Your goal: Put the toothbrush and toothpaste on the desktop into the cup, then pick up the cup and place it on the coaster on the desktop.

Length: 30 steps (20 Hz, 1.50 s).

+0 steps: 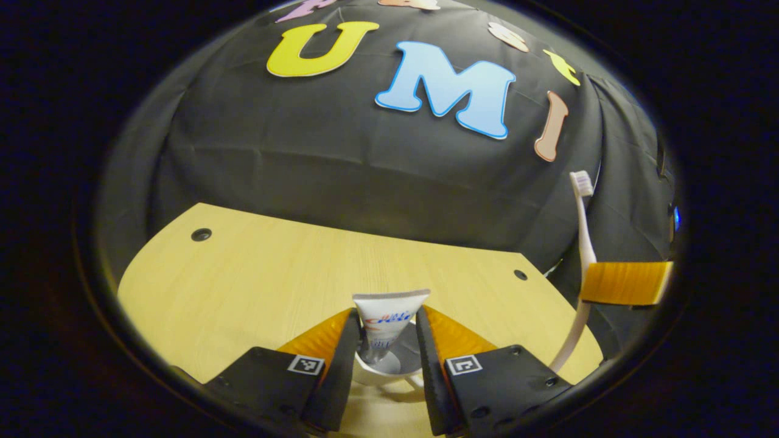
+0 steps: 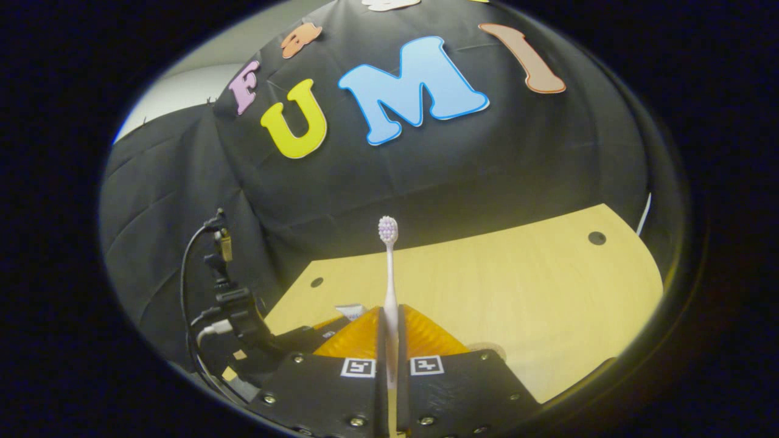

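Desktop: toothpaste between fingers.

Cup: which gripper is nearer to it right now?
Left. The left gripper holds the toothpaste directly over the cup; the right gripper holds the toothbrush off to the side.

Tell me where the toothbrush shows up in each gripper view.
Left gripper view: the toothbrush stands upright at the far right edge, held by the other gripper.
Right gripper view: it rises at centre bottom, bristles up, pinched between the jaws.
Shared landmark: the wooden desktop.
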Motion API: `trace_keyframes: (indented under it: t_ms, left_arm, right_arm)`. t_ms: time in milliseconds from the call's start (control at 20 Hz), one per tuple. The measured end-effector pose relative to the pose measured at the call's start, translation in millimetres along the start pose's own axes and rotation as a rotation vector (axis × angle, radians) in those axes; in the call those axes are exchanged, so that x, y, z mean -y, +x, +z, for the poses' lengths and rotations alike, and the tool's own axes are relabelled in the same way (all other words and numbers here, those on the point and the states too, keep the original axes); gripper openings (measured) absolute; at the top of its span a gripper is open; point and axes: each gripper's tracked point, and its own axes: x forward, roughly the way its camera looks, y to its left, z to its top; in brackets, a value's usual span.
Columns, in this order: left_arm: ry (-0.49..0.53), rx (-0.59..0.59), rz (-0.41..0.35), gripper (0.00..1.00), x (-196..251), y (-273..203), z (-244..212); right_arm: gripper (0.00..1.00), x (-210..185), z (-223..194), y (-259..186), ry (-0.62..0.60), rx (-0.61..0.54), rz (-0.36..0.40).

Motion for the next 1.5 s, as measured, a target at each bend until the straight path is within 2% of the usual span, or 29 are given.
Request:
trace_keyframes:
  t_ms: [100, 200, 250, 300, 350, 600, 900, 1200, 1250, 1300, 1350, 1450, 1500]
  left_arm:
    - [0.018, 0.022, 0.003, 0.65, -1, -14, 7]
    - [0.028, 0.043, 0.016, 0.87, -6, -31, 13]
    - [0.022, 0.047, 0.022, 0.89, -9, -40, 14]
    - [0.013, 0.042, 0.027, 0.84, -12, -48, 12]
    - [0.001, 0.036, 0.033, 0.93, -15, -56, 9]
    - [-0.03, -0.024, 0.073, 0.91, -34, -87, -20]
    - [-0.05, -0.068, 0.095, 0.93, -50, -114, -43]
    - [-0.055, -0.081, 0.099, 0.93, -60, -122, -45]
    - [-0.058, -0.085, 0.1, 0.91, -61, -122, -46]
    - [-0.061, -0.088, 0.099, 0.93, -60, -121, -47]
    - [-0.063, -0.09, 0.1, 0.91, -59, -122, -49]
    - [-0.065, -0.095, 0.096, 0.93, -58, -122, -51]
    - [-0.066, -0.097, 0.095, 0.91, -57, -121, -52]
  right_arm:
    - [0.06, -1, 9, 12, 0.012, 0.021, 0.0]
    - [0.1, -7, 14, 24, 0.024, 0.036, 0.012]
    - [0.1, -8, 16, 30, 0.027, 0.043, 0.014]
    - [0.06, -10, 17, 36, 0.026, 0.045, 0.018]
    - [0.06, -14, 15, 41, 0.023, 0.047, 0.024]
    - [0.06, -25, 12, 64, -0.003, 0.072, 0.034]
    - [0.06, -26, -6, 94, -0.069, 0.089, -0.019]
    - [0.09, -38, -22, 94, -0.159, 0.097, -0.024]
    - [0.09, -38, -26, 92, -0.169, 0.088, -0.022]
    - [0.11, -39, -32, 90, -0.179, 0.075, -0.024]
    - [0.12, -39, -36, 89, -0.189, 0.059, -0.024]
    - [0.24, -38, -47, 86, -0.194, 0.02, -0.023]
    - [0.4, -39, -53, 84, -0.19, 0.001, -0.017]
